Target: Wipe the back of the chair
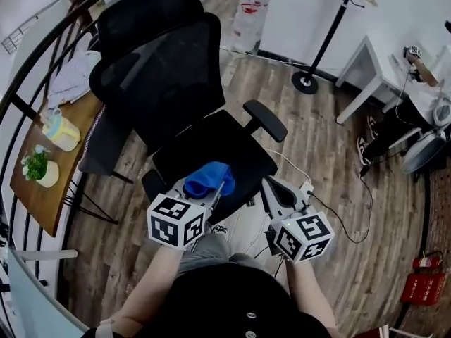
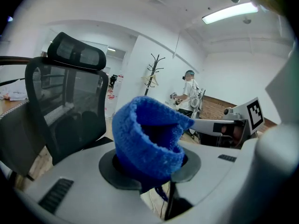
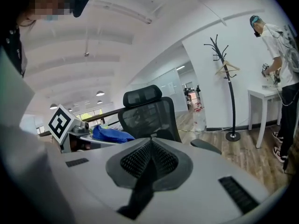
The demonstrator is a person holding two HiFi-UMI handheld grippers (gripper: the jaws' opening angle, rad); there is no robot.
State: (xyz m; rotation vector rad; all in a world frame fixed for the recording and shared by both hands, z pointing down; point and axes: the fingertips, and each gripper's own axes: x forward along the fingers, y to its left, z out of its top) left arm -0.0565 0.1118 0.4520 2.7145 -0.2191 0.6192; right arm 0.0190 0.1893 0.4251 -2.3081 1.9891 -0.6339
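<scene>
Left gripper (image 2: 150, 166): pinching a crumpled blue knitted cloth (image 2: 148, 139)
Right gripper (image 3: 150, 158): pressed together, empty
Black mesh office chair (image 1: 165, 76): just beyond both grippers, backrest on the far side

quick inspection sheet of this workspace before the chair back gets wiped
surface: wood-plank floor
job's things: black mesh chair, seat toward the person; blue cloth, not touching the backrest
clutter: potted plant and pale jug on wooden side table
tools: left tool shut on blue cloth; right tool jaws together, empty
cables: white cable to power strip; black cable on floor
surroundings: coat stand, white table, person standing at it
</scene>
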